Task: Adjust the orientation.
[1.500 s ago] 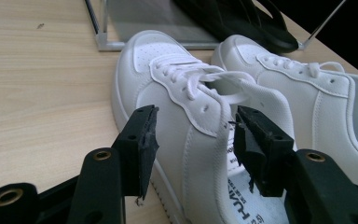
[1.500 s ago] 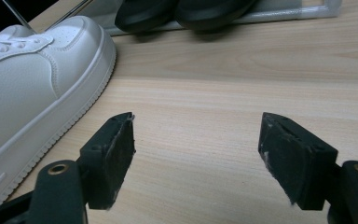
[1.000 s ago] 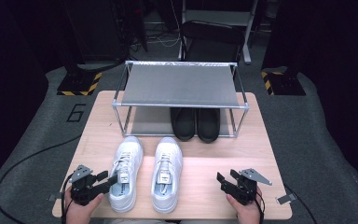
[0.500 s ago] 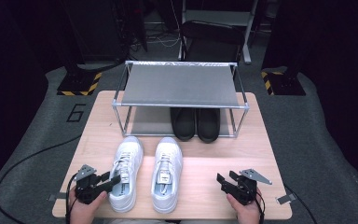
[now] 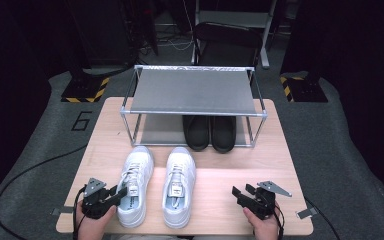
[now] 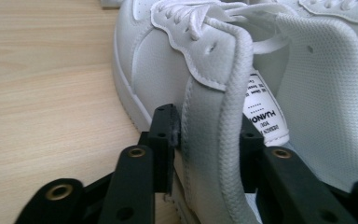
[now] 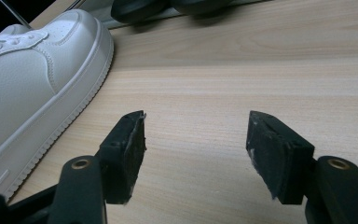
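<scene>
Left gripper (image 6: 205, 140) has just been closing, now pinching the left shoe (image 5: 135, 185) collar beside the rack (image 5: 192, 92); lift level. Right gripper (image 7: 196, 154) gapes, holding nothing.

- Two white sneakers (image 5: 156, 186) are lying on the table (image 5: 280, 165).
- Two black shoes (image 5: 210, 132) are sitting under one metal rack (image 5: 192, 91).
- Two grippers are showing, left gripper (image 5: 121, 191) and right gripper (image 5: 236, 192).
</scene>
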Tool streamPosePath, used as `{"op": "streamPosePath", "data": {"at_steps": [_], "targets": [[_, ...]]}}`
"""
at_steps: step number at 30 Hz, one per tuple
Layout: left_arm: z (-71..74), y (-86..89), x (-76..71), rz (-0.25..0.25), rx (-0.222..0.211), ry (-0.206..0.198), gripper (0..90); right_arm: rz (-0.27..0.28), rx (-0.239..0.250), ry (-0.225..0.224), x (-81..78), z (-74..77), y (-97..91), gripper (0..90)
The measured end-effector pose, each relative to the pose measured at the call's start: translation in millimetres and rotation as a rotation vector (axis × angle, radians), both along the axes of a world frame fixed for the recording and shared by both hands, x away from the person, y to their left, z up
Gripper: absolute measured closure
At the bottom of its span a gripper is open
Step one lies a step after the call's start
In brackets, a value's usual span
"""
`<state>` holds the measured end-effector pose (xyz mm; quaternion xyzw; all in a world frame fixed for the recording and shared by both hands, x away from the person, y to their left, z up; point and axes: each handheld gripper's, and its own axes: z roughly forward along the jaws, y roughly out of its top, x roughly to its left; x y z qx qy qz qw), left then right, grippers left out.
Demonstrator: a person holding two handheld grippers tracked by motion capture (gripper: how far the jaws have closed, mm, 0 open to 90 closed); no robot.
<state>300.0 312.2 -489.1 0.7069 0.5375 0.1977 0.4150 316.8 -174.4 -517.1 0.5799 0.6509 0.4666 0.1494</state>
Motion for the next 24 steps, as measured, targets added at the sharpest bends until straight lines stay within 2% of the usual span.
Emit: {"op": "streamPosePath", "data": {"at_steps": [1, 8, 9, 10, 12, 18, 24], "targets": [[0.8, -1.0, -0.7, 0.000, 0.017, 0.003, 69.5, 0.000, 0.000, 0.002, 0.2, -0.3, -0.2, 37.3], [0.7, -2.1, -3.3, 0.033, 0.022, -0.013, 76.0, -0.002, 0.008, 0.013, 1.5, -2.1, -1.7, 37.3], [-0.2, -1.2, -3.3, 0.047, 0.015, -0.028, 76.8, -0.004, 0.011, 0.012, 1.6, -2.4, -1.7, 37.3], [0.3, 1.1, -3.6, 0.047, 0.007, -0.018, 77.9, -0.004, 0.010, 0.013, 1.8, -2.7, -2.1, 37.4], [-1.3, 4.0, -2.9, 0.059, -0.025, -0.028, 79.0, -0.004, 0.012, 0.022, 2.0, -3.1, -2.5, 37.3], [0.6, 5.4, -3.2, 0.063, -0.028, -0.022, 80.4, -0.008, 0.020, 0.029, 2.6, -4.4, -3.8, 37.3], [-0.2, 5.7, -3.2, 0.077, -0.040, -0.045, 81.6, -0.010, 0.024, 0.032, 2.8, -5.1, -4.3, 37.3]]}}
